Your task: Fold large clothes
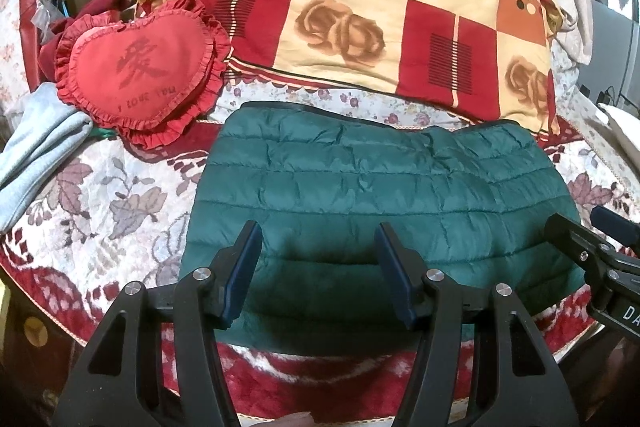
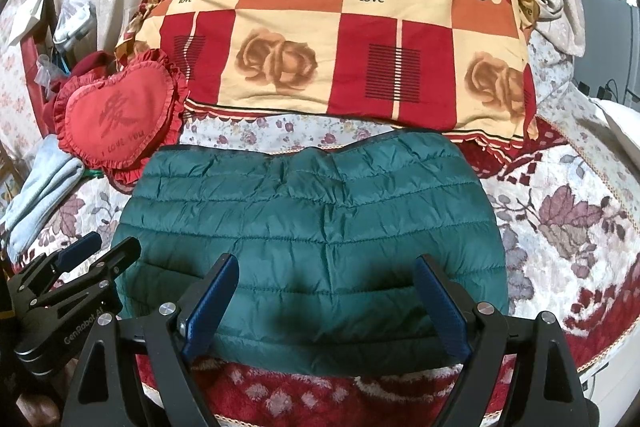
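A green quilted puffer jacket (image 1: 380, 187) lies folded into a flat rectangle on the floral bedspread (image 1: 100, 195); it also shows in the right wrist view (image 2: 312, 227). My left gripper (image 1: 318, 251) is open and empty, hovering over the jacket's near edge. My right gripper (image 2: 326, 287) is open and empty, also over the near edge. The right gripper shows at the right edge of the left wrist view (image 1: 592, 227). The left gripper shows at the left edge of the right wrist view (image 2: 104, 247).
A red heart-shaped frilled pillow (image 1: 140, 75) lies to the jacket's far left. A folded red and cream quilt with roses (image 1: 360, 23) lies behind the jacket. A light blue garment (image 1: 36, 147) lies at the left. A red blanket border (image 2: 320, 391) runs along the near edge.
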`<state>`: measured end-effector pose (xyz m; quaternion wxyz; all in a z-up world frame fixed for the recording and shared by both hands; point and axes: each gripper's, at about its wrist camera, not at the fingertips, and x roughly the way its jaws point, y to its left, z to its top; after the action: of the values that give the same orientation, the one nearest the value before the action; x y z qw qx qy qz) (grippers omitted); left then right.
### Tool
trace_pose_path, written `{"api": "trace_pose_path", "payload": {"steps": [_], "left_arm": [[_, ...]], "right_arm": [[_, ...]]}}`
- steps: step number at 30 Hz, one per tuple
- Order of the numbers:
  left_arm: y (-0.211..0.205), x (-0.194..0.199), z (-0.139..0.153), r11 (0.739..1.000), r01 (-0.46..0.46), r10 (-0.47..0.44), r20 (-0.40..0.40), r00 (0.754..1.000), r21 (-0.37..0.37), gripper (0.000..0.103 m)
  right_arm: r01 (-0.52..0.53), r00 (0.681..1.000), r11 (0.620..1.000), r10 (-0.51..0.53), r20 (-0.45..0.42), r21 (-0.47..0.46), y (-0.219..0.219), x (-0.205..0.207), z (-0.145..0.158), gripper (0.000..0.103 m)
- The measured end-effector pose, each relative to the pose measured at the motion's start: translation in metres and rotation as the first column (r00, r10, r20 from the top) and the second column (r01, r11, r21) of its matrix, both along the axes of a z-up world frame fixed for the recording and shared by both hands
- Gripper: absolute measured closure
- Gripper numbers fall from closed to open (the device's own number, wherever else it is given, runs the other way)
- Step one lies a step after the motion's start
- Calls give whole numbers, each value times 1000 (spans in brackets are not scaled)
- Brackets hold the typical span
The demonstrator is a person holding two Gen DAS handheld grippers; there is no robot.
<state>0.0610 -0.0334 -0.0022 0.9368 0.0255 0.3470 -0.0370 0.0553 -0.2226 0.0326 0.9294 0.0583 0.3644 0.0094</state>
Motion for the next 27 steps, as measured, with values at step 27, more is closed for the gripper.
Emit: {"api": "trace_pose_path", "payload": {"steps": [27], "left_arm": [[-1, 0, -2, 1000, 10, -11, -12, 1000, -29, 44]], "right_arm": [[0, 1000, 1000, 0, -12, -4, 4, 1, -1, 16]]}}
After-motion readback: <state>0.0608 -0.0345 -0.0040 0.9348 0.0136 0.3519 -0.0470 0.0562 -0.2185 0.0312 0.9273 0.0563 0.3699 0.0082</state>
